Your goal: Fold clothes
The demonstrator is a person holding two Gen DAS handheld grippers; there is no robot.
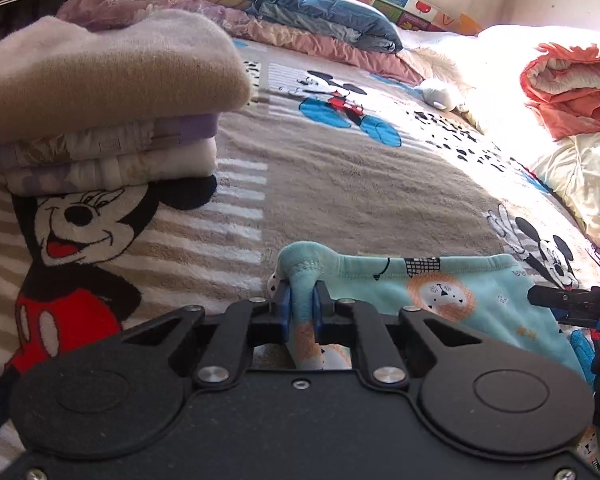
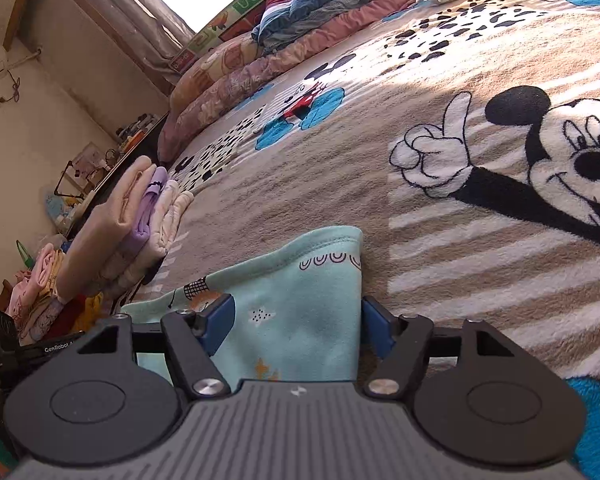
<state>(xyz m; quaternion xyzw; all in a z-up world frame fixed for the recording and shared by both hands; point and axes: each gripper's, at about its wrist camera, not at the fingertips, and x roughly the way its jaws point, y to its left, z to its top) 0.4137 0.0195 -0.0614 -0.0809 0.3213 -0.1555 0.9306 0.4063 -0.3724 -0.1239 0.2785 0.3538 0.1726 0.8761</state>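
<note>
**Two grippers at one garment**

One corner of the pale blue garment (image 1: 440, 280), spread on the bed (image 1: 340, 184), is clamped between the left gripper (image 1: 300, 300) fingers. The right gripper (image 2: 296, 320) fingers are held apart around another edge. Folded clothes (image 1: 100, 120) are stacked nearby.

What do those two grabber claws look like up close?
The left gripper and right gripper are black, with blue pads, silver screws and round discs. The right one's body is ribbed grey. White lettering marks the left one's side.
</note>
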